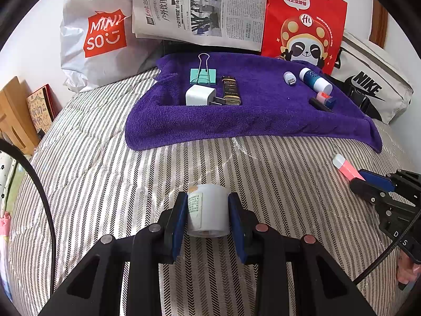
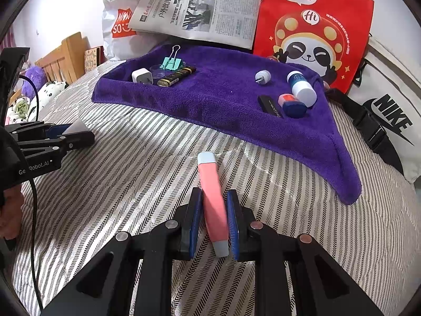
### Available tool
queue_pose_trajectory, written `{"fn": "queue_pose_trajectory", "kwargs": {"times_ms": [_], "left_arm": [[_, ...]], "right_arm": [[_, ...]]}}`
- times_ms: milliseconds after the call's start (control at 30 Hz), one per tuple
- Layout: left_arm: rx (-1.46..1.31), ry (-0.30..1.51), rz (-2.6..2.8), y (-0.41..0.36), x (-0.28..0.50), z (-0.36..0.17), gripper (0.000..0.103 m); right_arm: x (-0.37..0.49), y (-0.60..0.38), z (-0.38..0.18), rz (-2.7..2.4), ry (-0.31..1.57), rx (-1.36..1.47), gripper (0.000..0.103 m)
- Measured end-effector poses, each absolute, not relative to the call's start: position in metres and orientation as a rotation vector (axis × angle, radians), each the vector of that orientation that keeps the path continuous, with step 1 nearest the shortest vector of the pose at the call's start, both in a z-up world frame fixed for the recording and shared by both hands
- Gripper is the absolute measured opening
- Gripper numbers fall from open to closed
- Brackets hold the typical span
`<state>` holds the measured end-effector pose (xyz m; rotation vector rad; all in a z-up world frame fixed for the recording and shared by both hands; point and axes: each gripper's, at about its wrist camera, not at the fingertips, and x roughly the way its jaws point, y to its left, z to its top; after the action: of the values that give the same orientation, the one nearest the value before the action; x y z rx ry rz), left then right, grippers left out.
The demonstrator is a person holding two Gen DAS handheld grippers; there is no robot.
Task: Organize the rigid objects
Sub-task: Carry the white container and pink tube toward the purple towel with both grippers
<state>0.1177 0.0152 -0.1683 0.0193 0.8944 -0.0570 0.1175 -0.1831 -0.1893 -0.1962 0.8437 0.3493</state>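
Rigid objects sit in two clusters on a purple towel [image 1: 236, 121] spread over a striped bed cover [image 1: 105, 184]. Left cluster: teal binder clip [image 1: 203, 75], white plug adapter [image 1: 197, 95], dark gold-lettered lighter-like case [image 1: 231, 90] just beside the adapter. The right wrist view also shows a small clear round lid [image 2: 158, 70] among these. Right cluster: small white USB piece [image 1: 289, 77], blue-and-white bottle [image 1: 315, 79] lying on its side, a pink-and-blue item [image 1: 326, 98] touching a flat black bar [image 1: 319, 104].

Left hand-held gripper [image 1: 208, 210]: clenched on a white cylindrical container [image 1: 210, 210] with a printed label, blue pads pressed to both sides. Container is over the striped cover, in front of the towel's near edge; cannot tell whether it touches the cover.

Right hand-held gripper [image 2: 214, 221]: clenched on a pink stick with pale blue end caps [image 2: 213, 200], lying lengthwise between the pads, far cap pointing toward the towel. It is over the striped cover, short of the towel.

Behind the towel: white Miniso bag [image 1: 97, 39], folded newspaper [image 1: 200, 8], red panda-print bag [image 1: 305, 21], white Nike bag [image 1: 368, 84] at right. Wooden bed frame [image 2: 63, 55] at far left. A black cable [image 2: 33, 210] hangs beside the left gripper, and part of a hand [image 2: 10, 210] shows there.
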Motion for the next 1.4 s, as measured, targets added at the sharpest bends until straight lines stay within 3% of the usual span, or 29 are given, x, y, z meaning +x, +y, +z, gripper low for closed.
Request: {"fn": "queue_pose_trajectory", "kwargs": {"times_ms": [700, 1400], "left_arm": [[0.013, 0.893, -0.057, 0.015, 0.117, -0.168, 0.029], [0.015, 0.893, -0.054, 0.016, 0.118, -0.167, 0.029]], "right_arm": [[0.129, -0.193, -0.184, 0.488, 0.944, -0.192, 0.018], [0.115, -0.196, -0.19, 0.413, 0.856, -0.137, 0.018]]}}
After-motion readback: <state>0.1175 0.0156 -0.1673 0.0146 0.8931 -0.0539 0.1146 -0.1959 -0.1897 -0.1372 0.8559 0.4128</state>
